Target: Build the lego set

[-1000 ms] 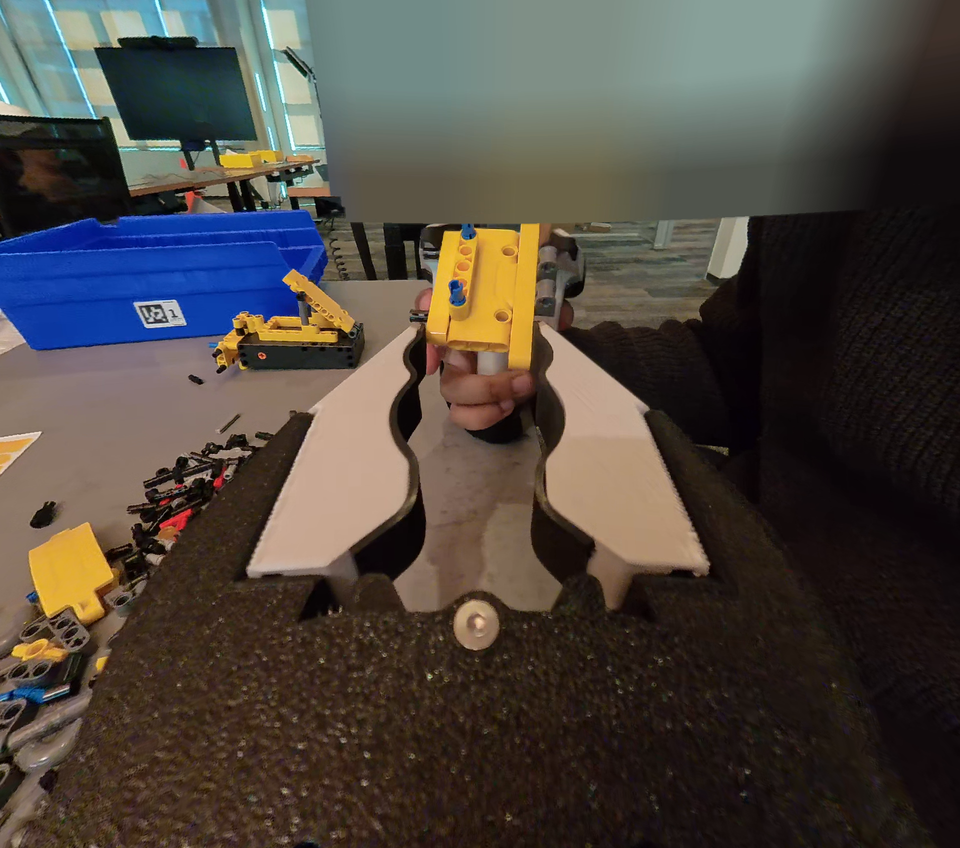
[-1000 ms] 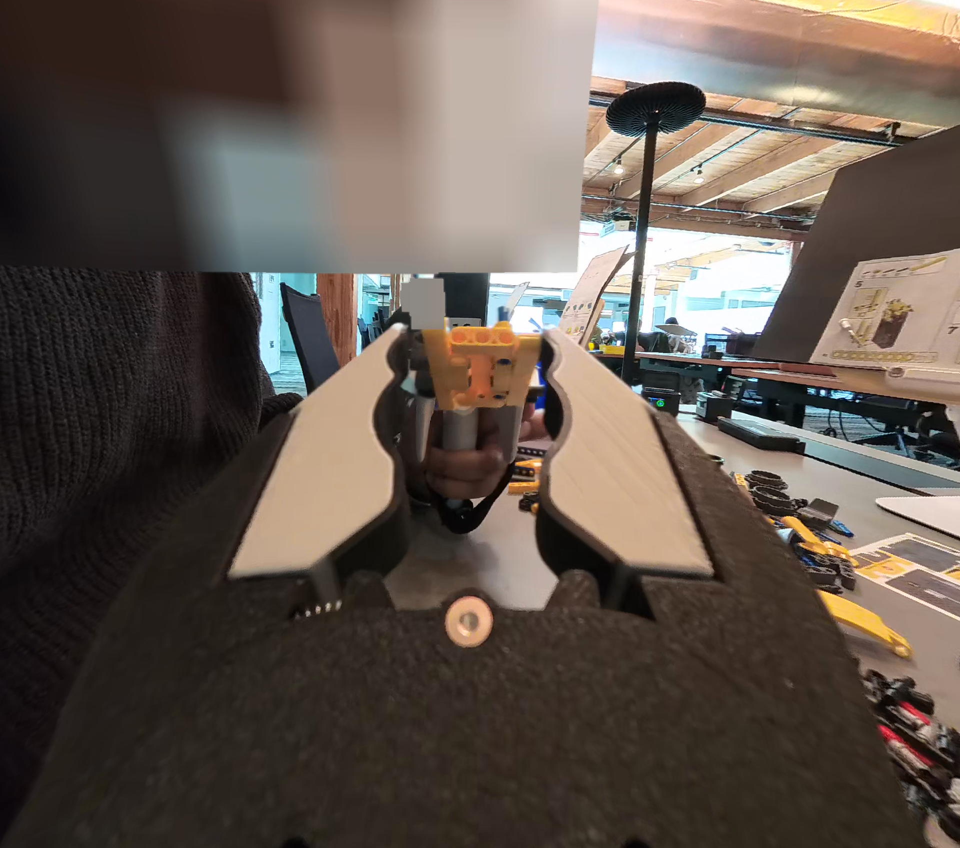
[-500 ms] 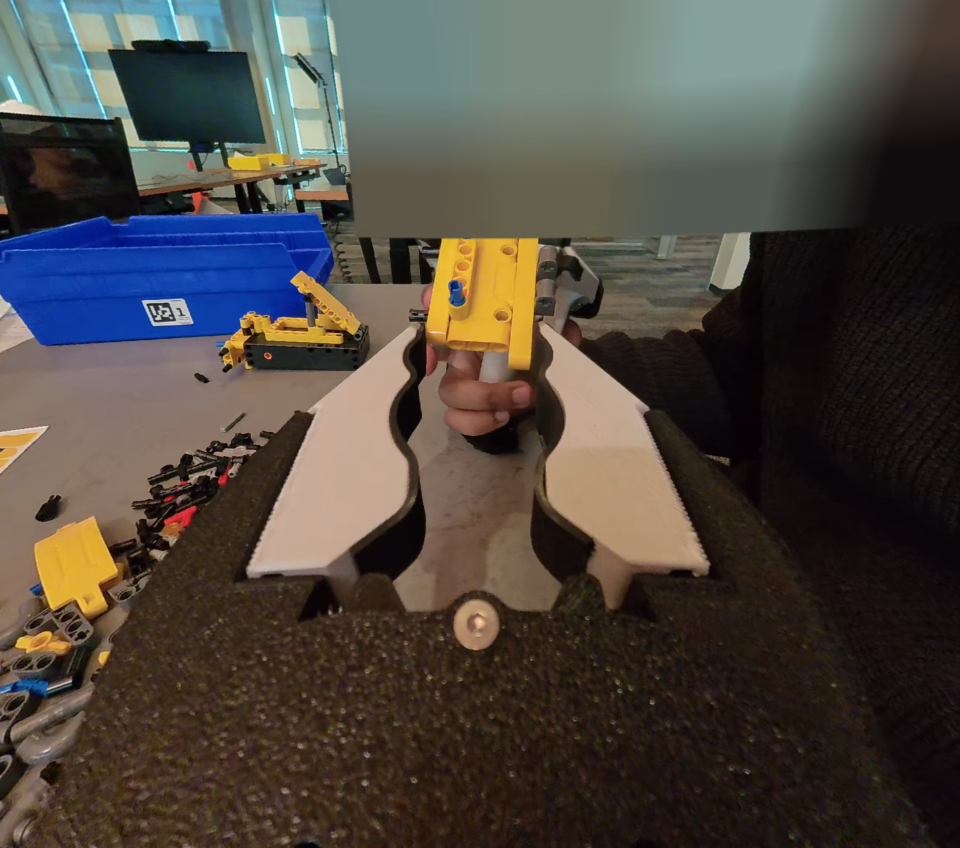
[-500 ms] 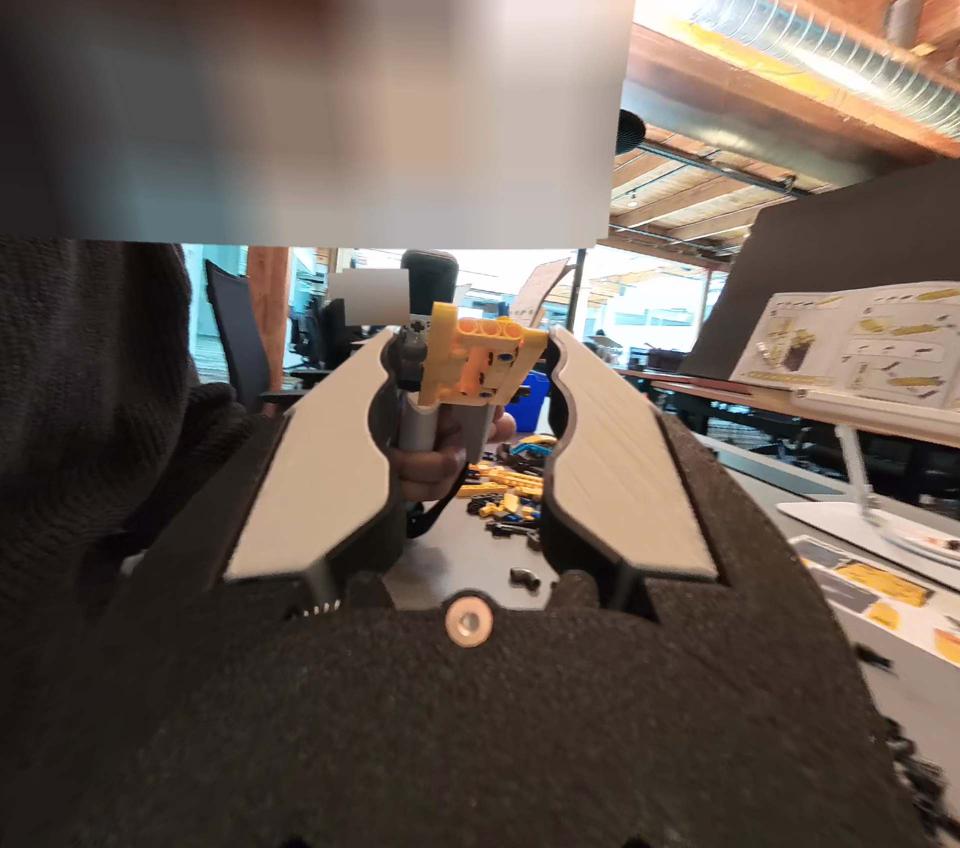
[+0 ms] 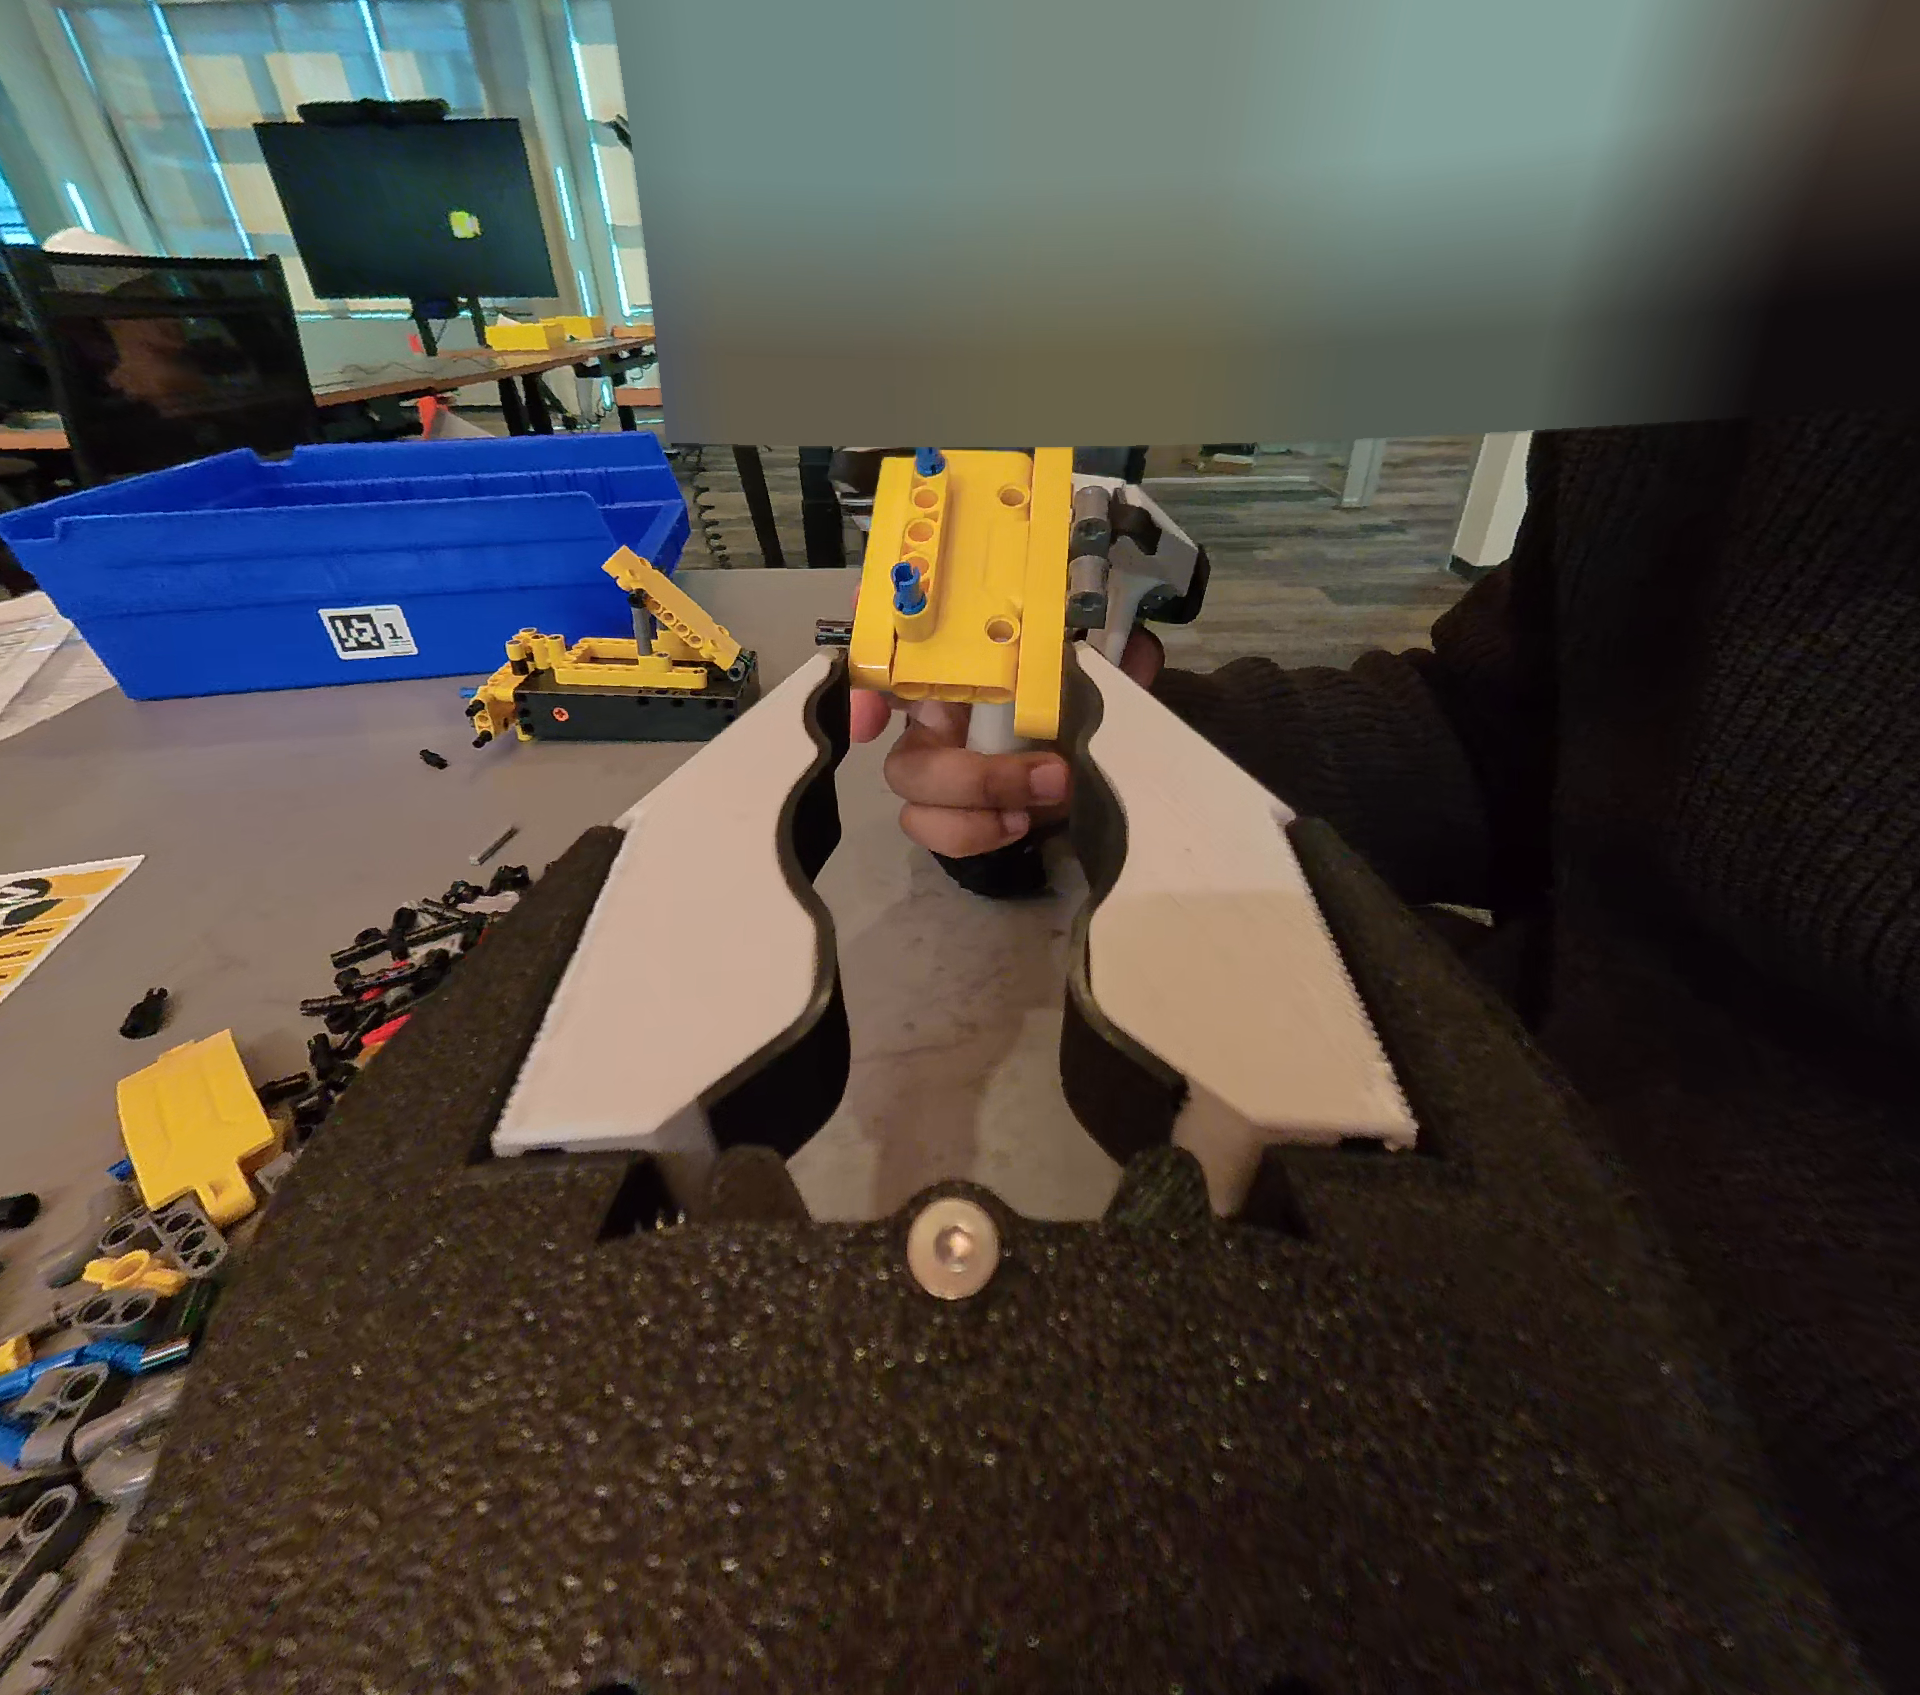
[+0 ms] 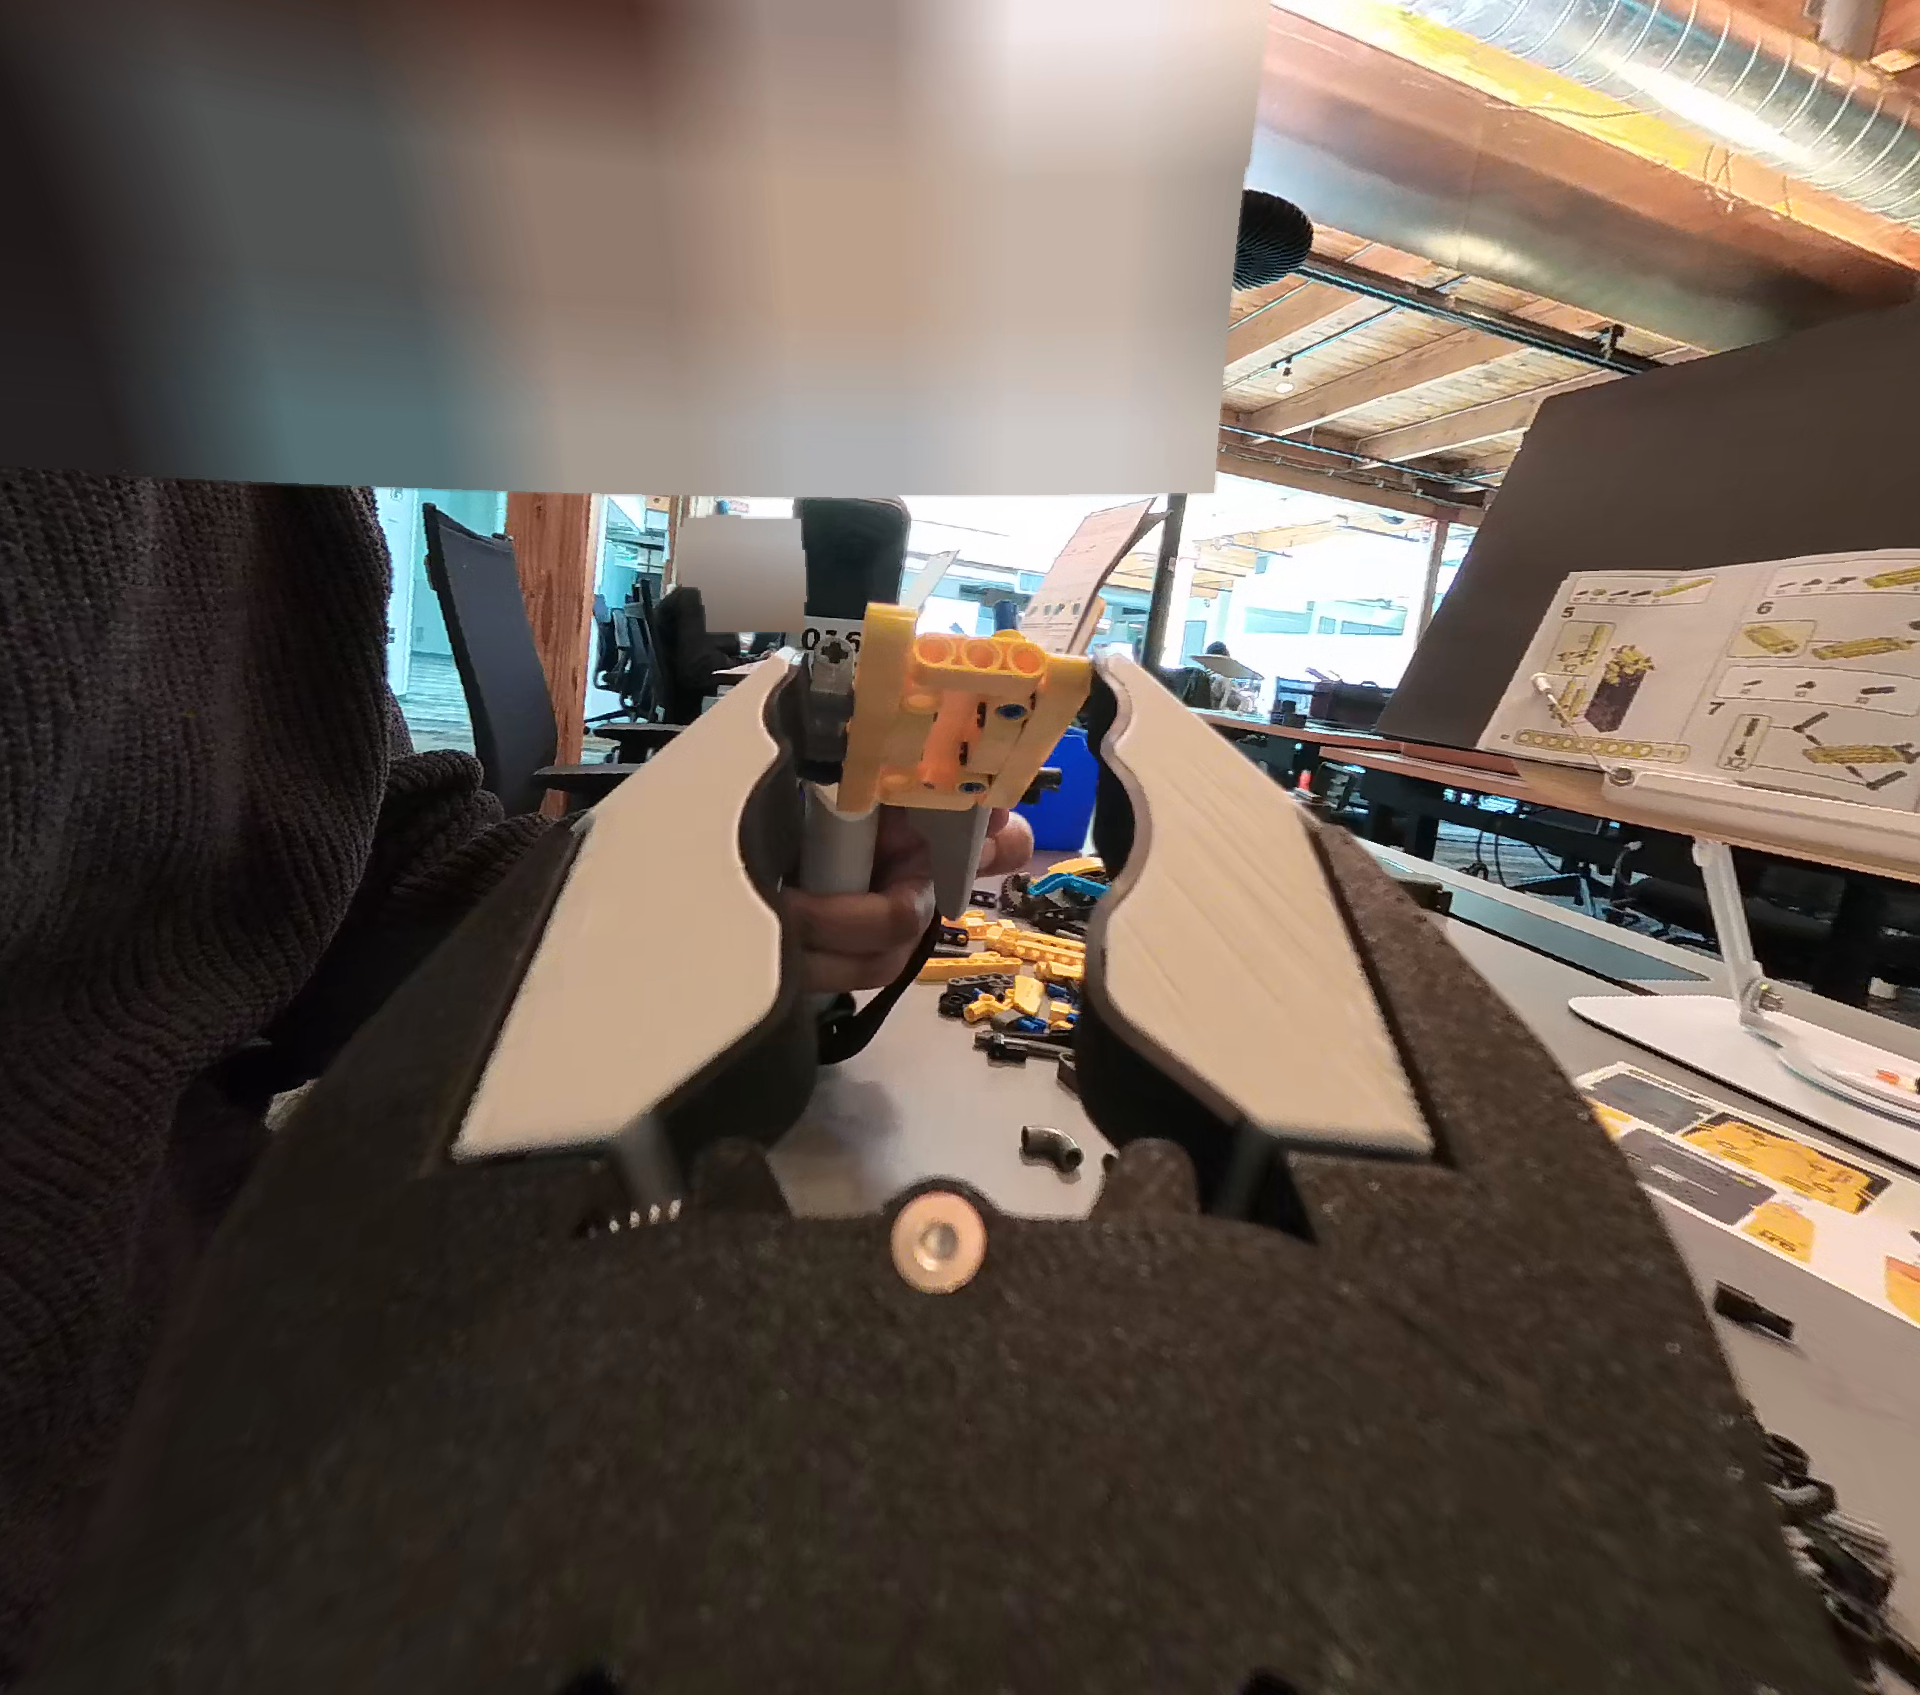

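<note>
A yellow brick assembly [image 5: 966, 585] with blue pins and a grey part on its side is held up in the air above the grey table [image 5: 260, 814]. My left gripper [image 5: 956, 679] is shut on its lower end. My right gripper [image 6: 945, 679] is shut on the same assembly [image 6: 935, 741] from the opposite side. The right gripper's fingers [image 5: 1138, 565] show behind the assembly in the left wrist view. The left gripper's fingers [image 6: 836, 835] and the hand holding it show below the assembly in the right wrist view.
A blue bin [image 5: 312, 565] stands at the back left, with a half-built yellow and black model [image 5: 623, 679] in front of it. Loose black, yellow and grey pieces [image 5: 395, 949] lie at the left. An instruction booklet [image 6: 1745, 669] sits on a stand at the right, with printed sheets [image 6: 1745, 1178] below.
The right gripper has tilted up and swung, so the assembly looks turned and more ceiling, booklet and table pieces show. The left gripper has barely moved. Both stay shut.
</note>
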A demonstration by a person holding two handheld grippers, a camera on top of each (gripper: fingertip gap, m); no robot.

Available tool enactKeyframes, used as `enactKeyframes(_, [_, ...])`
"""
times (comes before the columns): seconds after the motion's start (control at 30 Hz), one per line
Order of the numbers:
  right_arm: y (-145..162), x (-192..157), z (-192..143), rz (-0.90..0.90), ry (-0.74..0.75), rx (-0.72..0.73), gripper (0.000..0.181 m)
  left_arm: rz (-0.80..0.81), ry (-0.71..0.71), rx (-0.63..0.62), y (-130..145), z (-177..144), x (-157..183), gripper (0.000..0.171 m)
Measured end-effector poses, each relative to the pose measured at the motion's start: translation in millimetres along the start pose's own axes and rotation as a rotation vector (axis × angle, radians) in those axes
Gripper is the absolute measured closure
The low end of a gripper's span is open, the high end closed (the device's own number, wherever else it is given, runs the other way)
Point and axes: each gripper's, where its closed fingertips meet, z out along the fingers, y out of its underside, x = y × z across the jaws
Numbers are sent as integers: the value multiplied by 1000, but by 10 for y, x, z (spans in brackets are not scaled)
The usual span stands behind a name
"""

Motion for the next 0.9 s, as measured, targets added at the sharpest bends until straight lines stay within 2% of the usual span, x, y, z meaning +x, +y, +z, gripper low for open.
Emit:
enactKeyframes(0.73, [43, -52, 57, 8, -7, -29, 129, 12, -13, -6, 3, -7, -23, 132])
enactKeyframes(0.83, [60, -19, 58, 11, 13, -32, 128, -4, -23, -8, 7, -8, -63, 131])
enactKeyframes(0.9, [66, 79, 74, 15, 70, -23, 127, 2, -77, -12, 18, -29, -163, 131])
